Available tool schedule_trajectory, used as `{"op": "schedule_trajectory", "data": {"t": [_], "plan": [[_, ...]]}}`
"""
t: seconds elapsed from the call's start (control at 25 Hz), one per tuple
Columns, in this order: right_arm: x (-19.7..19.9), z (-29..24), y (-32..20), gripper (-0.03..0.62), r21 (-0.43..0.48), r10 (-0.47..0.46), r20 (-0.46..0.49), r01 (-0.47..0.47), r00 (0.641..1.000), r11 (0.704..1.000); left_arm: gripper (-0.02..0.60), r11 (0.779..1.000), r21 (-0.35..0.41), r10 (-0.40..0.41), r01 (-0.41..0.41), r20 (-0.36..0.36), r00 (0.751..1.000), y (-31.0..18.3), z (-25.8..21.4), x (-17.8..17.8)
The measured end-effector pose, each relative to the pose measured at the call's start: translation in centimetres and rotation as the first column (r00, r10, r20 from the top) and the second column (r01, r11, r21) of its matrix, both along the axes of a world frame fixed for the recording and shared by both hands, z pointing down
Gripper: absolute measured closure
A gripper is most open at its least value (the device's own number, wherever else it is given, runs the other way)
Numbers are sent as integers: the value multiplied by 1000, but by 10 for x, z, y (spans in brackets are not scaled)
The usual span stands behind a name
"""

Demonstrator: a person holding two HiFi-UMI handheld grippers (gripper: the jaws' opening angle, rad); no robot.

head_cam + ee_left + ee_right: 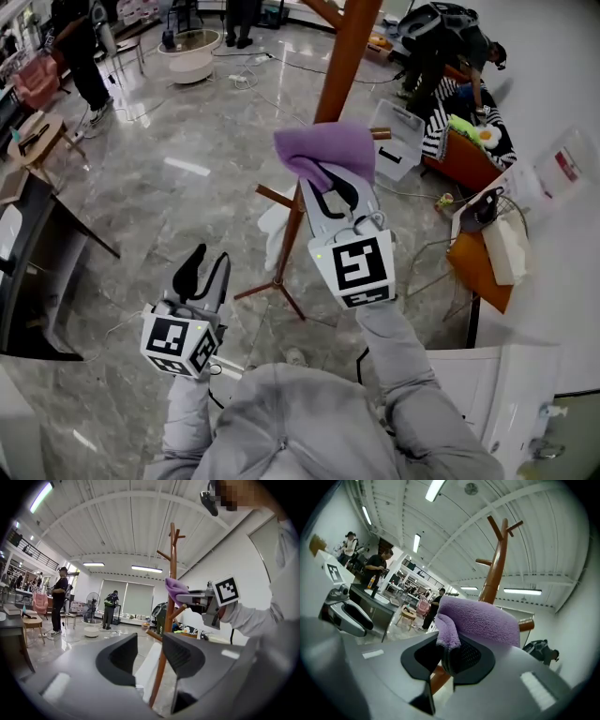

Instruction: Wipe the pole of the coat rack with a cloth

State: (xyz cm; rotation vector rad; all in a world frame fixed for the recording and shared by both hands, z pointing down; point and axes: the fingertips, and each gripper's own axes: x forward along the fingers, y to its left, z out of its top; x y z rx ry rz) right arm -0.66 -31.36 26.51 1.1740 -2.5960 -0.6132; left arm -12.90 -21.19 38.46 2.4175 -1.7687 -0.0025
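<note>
Head view | pole (pixel 343 56) upright | right claw (pixel 322 180) clenched on cloth (pixel 328 145) at pole | left claw (pixel 208 260) released

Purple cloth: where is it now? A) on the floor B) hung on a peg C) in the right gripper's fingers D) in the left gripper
C: the right gripper is shut on the purple cloth at the pole; the left gripper is open and empty.
</note>
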Motion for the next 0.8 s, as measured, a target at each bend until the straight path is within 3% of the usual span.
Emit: {"op": "schedule_trajectory", "data": {"t": [0.16, 0.36, 0.8], "plan": [[14, 22, -4, 537, -133, -1, 105, 16, 994, 991, 409, 1000, -7, 1, -1, 1, 1000, 0, 4, -2], [30, 48, -12, 539, -283, 17, 214, 45, 977, 958, 409, 999, -29, 14, -14, 2, 1000, -3, 11, 0], [34, 79, -24, 539, -356, 40, 276, 63, 960, 932, 408, 998, -60, 39, -38, 10, 999, -10, 17, 7]]}}
